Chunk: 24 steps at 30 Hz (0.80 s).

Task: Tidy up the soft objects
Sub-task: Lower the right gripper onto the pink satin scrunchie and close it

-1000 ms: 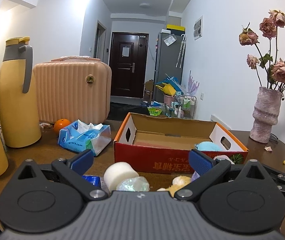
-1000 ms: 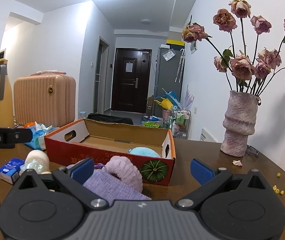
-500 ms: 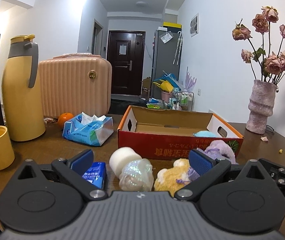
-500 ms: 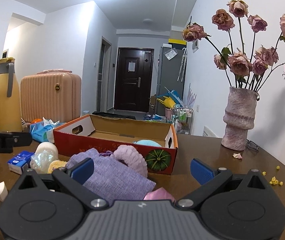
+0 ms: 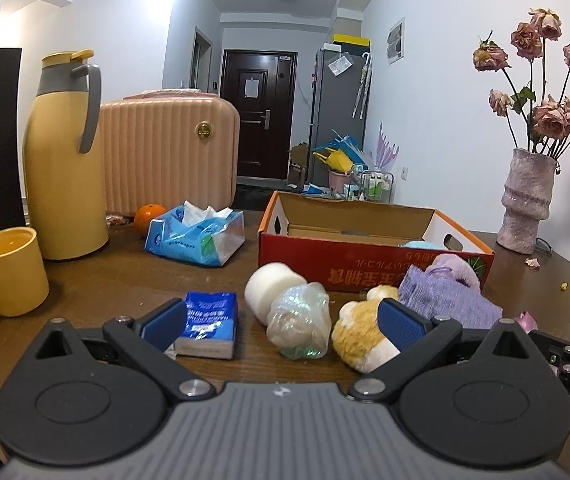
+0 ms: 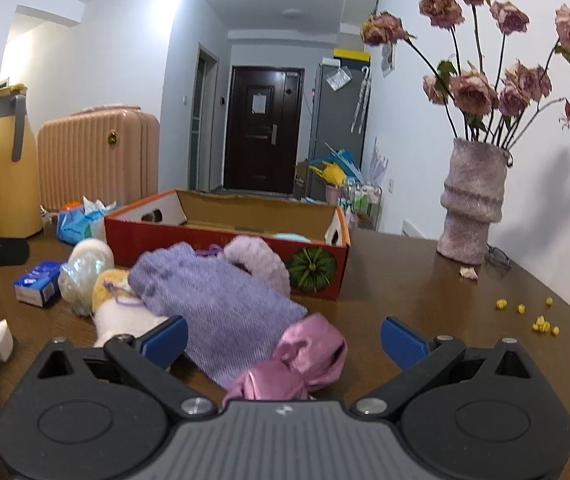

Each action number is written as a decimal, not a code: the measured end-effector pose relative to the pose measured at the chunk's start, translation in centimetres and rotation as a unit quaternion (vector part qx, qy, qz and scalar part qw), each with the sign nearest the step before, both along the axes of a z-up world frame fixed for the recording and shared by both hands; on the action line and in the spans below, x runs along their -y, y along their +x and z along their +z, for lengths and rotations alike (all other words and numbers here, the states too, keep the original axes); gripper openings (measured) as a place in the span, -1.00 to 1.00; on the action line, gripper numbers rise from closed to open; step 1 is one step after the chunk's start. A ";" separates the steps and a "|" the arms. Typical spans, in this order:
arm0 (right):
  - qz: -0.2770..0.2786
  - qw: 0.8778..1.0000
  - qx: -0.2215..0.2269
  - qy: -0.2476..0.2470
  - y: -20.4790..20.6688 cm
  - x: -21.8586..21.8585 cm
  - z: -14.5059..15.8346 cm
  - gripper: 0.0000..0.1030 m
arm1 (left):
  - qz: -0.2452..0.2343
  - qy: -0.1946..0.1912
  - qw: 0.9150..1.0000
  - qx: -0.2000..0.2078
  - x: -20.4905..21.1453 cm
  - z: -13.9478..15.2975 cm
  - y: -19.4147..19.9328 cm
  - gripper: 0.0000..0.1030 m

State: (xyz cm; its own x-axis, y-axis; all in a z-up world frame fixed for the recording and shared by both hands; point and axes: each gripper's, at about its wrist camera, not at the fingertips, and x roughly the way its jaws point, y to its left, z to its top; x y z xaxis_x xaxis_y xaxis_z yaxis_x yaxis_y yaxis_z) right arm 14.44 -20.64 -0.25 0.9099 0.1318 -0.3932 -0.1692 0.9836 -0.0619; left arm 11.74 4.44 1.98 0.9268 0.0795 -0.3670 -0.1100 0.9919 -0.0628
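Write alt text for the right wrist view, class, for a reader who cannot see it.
The open right gripper hovers low over a pink satin pouch and a purple knit bag on a brown table. Behind them stands an open red cardboard box, with a vase of dried roses to the right.

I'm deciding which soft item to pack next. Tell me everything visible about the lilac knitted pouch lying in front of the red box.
The lilac knitted pouch is a soft, ribbed, woven-looking bag with a thin purple drawstring at its gathered end. It lies flat and slack on the brown table, angled toward the open right claw. A fluffy lilac scrunchie sits at its far side, a pink satin bag overlaps its near end, and it rests partly on the yellow-and-white plush toy.
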 end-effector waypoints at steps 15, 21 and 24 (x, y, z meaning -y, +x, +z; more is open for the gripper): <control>-0.009 0.996 -0.090 -0.003 2.4 0.2 -2.7 1.00 | 0.005 0.002 0.999 -0.038 -1.4 -1.5 -0.5 1.00; -0.009 0.993 -0.115 -0.014 3.1 -0.2 -3.5 0.97 | 0.004 0.000 0.999 -0.050 -1.4 -1.8 -0.2 1.00; -0.005 0.993 -0.118 -0.014 3.2 -0.2 -3.6 0.89 | 0.005 0.000 0.998 -0.057 -1.4 -1.9 -0.1 1.00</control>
State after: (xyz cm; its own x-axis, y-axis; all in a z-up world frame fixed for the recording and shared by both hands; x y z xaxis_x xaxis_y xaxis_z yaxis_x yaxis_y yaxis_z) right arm 17.62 -20.43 -3.84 0.7931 0.1088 -0.5993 -0.1719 0.9839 -0.0489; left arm 11.67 5.84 0.04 0.8784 0.0894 -0.4695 -0.1271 0.9907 -0.0490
